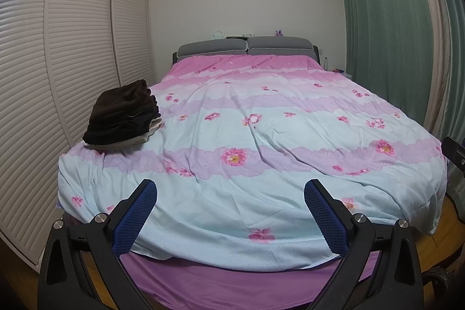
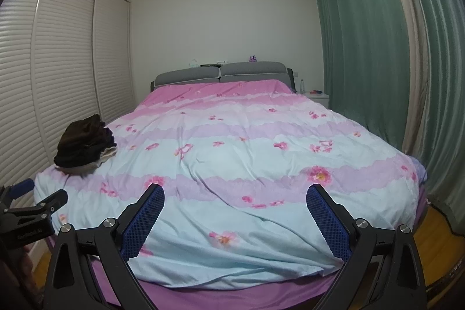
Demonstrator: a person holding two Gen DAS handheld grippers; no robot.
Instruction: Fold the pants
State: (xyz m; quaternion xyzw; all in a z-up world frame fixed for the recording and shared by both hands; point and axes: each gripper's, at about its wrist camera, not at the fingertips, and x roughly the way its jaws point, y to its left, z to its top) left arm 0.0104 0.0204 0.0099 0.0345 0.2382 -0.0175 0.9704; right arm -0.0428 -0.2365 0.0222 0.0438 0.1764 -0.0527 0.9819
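Dimly, evenly lit from overhead; soft shadows only. No glare. Sharp across the bedspread (image 1: 261, 135), bowed by fisheye toward the edges beyond it, corners vignetted black.

The small items on the grey padded headboard (image 1: 247, 47) are too small to identify. The dark folded clothing stack (image 1: 123, 114) hides its lower layers, and the picture's edge cuts off the other black claw (image 2: 37, 205).

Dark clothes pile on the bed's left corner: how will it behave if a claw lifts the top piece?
The pile is soft, fuzzy fabric, so the piece will probably droop limp. Layers look loosely stacked; lower ones may drag or slide. It sits near the bed edge, so a push could spill it.
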